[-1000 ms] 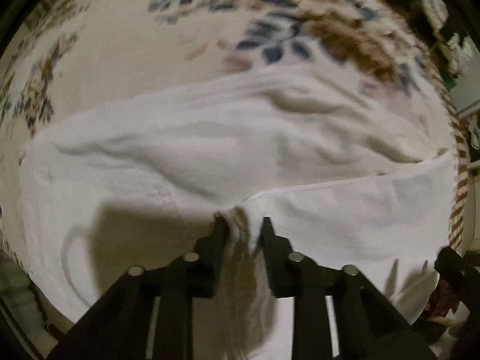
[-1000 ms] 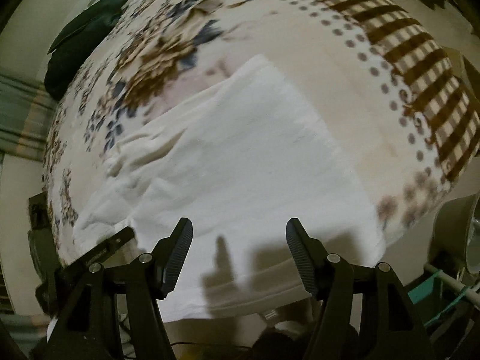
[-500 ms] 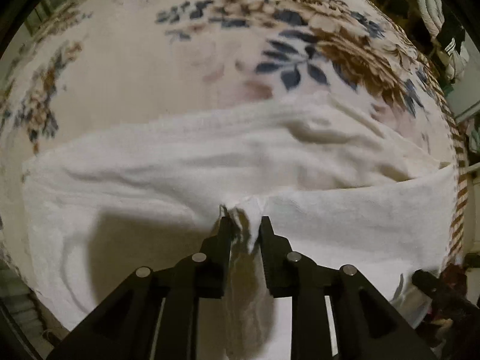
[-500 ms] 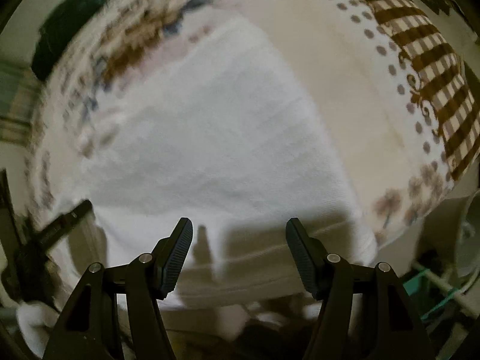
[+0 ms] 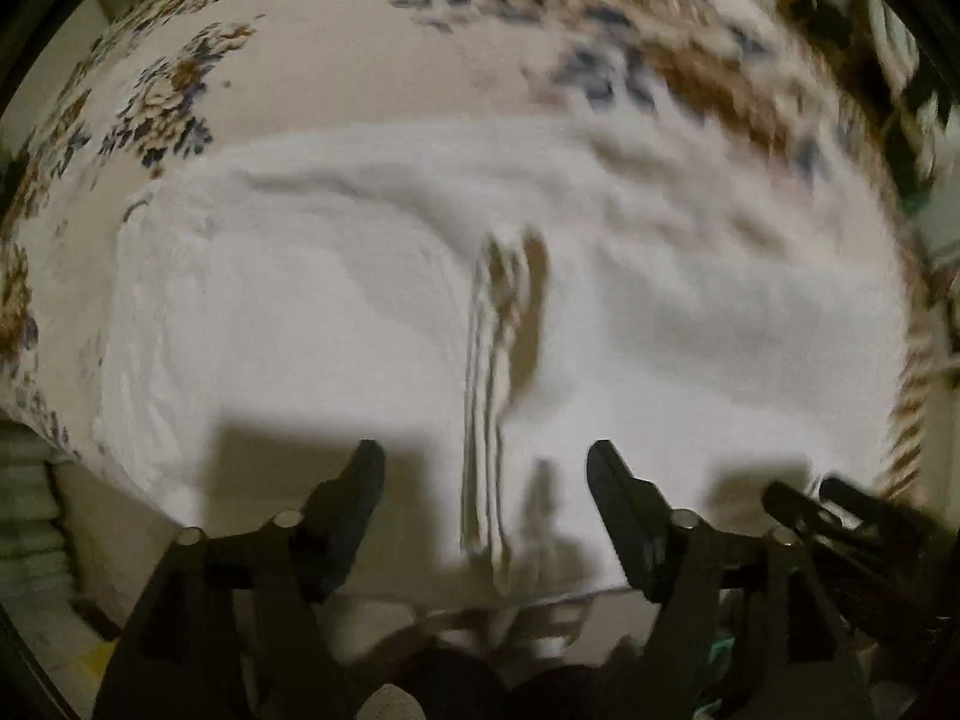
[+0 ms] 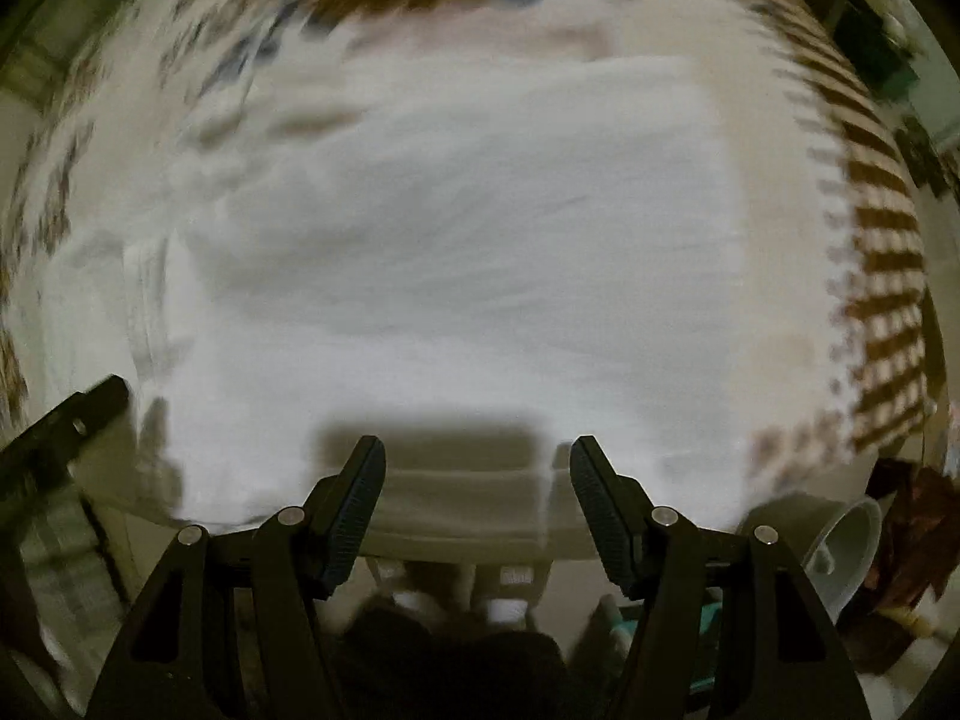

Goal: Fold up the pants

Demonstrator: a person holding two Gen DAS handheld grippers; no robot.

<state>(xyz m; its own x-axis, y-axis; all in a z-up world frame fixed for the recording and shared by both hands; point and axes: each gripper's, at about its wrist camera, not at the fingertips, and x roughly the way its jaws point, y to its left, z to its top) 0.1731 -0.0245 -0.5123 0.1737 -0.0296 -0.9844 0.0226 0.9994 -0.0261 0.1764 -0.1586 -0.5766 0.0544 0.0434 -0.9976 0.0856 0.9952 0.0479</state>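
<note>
Pants [image 5: 360, 312] lay flat on the bedspread [image 5: 372, 60], filling the middle of both views. Left view: bedspread showed from 9 to 2 o'clock behind the pants; a raised fold ridge [image 5: 489, 384] ran from centre toward 6 o'clock, between the left gripper [image 5: 485, 462] fingers. Right gripper [image 5: 840, 510] sat at 4 o'clock. Right view: a cup [image 6: 846, 534] lay at 4 o'clock, off the bedspread edge.

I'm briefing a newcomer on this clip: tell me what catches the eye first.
The white pants fill both views, spread over a floral bedspread. A bunched ridge of fabric runs down the middle, ahead of the open left gripper. The right gripper hangs open over the pants' near edge.
</note>
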